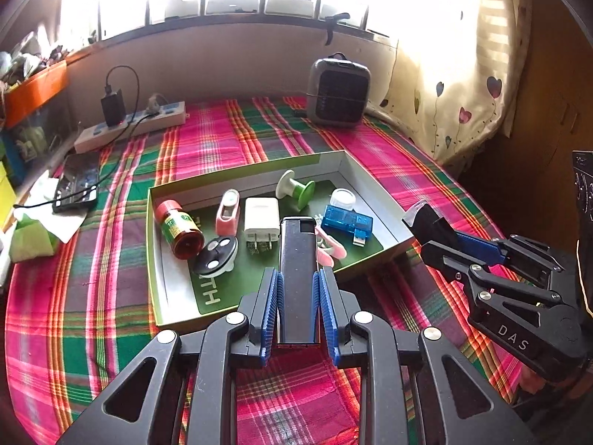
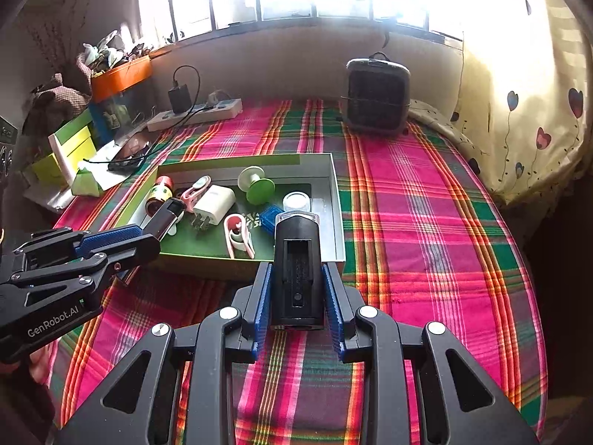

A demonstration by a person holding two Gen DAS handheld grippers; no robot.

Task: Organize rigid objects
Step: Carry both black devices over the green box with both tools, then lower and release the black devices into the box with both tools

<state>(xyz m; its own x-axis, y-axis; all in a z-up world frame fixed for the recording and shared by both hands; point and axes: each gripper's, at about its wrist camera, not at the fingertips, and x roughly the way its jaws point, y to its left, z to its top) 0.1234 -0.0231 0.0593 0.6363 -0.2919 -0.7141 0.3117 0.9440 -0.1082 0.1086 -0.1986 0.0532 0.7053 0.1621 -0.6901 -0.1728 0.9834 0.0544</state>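
Observation:
A shallow white-walled box (image 1: 370,185) with a green floor lies on the plaid cloth. It holds a red-capped bottle (image 1: 179,228), a white charger (image 1: 261,218), a green and white spool (image 1: 296,189), a blue USB device (image 1: 346,222), pink clips and a round black piece. My left gripper (image 1: 298,274) is shut on a silver-black lighter (image 1: 296,252), held over the box's near edge. My right gripper (image 2: 296,269) is shut on a black block with a clear cap (image 2: 296,244), by the box's near right corner (image 2: 335,200). The right wrist view shows the left gripper (image 2: 148,235) at left.
A grey heater (image 1: 337,92) stands at the back by the wall. A power strip (image 1: 141,122) with a plugged charger and a phone (image 1: 76,185) lie at back left. A curtain (image 2: 519,111) hangs at right. Bare plaid cloth (image 2: 426,222) spreads right of the box.

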